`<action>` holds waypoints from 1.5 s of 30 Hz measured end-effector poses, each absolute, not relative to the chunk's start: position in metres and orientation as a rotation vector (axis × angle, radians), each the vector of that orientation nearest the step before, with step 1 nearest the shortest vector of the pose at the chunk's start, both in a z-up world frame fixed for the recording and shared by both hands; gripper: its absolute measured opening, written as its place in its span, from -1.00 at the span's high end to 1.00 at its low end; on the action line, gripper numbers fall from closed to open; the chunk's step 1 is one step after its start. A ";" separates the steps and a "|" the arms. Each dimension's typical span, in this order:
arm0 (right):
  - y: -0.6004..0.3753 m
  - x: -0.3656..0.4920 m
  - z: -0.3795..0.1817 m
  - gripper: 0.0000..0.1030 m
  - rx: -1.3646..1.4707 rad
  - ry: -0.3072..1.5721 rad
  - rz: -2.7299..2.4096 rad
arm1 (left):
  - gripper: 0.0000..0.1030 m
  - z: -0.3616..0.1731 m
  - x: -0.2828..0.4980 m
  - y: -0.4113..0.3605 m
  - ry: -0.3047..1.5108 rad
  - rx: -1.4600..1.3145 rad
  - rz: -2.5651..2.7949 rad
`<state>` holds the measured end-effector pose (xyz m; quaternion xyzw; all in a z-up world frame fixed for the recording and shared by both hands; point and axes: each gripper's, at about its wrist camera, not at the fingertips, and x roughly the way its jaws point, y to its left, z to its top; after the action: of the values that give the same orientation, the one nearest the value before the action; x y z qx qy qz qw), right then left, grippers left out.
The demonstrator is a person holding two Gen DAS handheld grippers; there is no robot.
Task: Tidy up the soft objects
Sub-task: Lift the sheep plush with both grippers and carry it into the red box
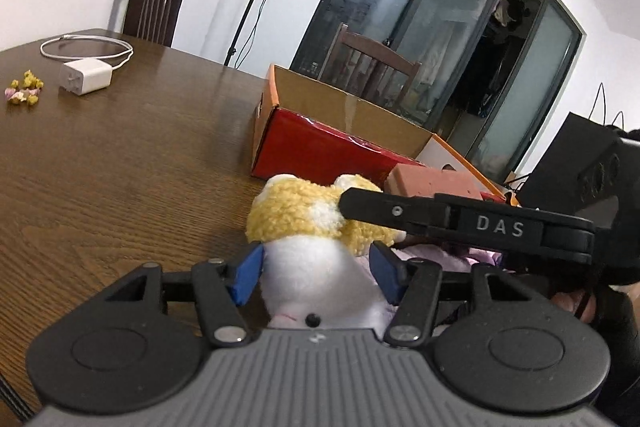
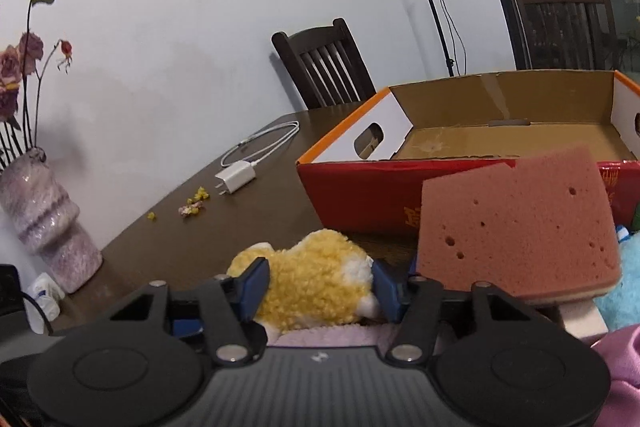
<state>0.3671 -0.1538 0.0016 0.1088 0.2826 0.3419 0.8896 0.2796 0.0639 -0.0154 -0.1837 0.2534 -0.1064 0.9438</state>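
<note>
Both grippers are on the same plush toy (image 1: 304, 223), a yellow and white thing lying on the table (image 1: 120, 163) just in front of the open box (image 1: 332, 143). The left gripper (image 1: 316, 273) has its blue pads (image 1: 249, 277) set about halfway in, one on each side of the toy's white part, touching the fur. The right gripper (image 2: 316, 287) comes in from the other side and flanks the yellow curly part, its pads (image 2: 256, 287) pressed into the fluff, also about half closed. From the left wrist view the right gripper's black finger (image 1: 384, 207) lies across the top of the toy. A pink sponge (image 2: 516, 223) stands tilted just beside the right gripper, in front of the box's red wall. Something lilac and soft (image 2: 320, 337) lies under the toy. A white charger (image 2: 236, 177) sits well apart on the table.
</note>
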 end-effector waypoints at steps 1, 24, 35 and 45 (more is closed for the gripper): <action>-0.153 0.365 0.003 0.03 0.221 0.576 0.709 | -0.13 -0.016 0.282 0.065 0.515 -0.381 -0.215; -0.266 0.186 -0.001 0.07 0.393 0.520 0.532 | -0.08 0.007 0.159 -0.020 0.527 -0.236 -0.420; -0.280 0.167 -0.030 0.10 0.450 0.559 0.518 | -0.39 -0.004 0.118 -0.025 0.513 -0.150 -0.395; -0.292 0.197 -0.051 -0.25 0.605 0.585 0.584 | 0.09 -0.014 0.126 -0.010 0.530 -0.232 -0.414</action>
<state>0.1973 -0.2918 -0.0509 0.2894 0.2800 0.2794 0.8717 0.1264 -0.0103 -0.0143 -0.1136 0.2596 -0.2026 0.9374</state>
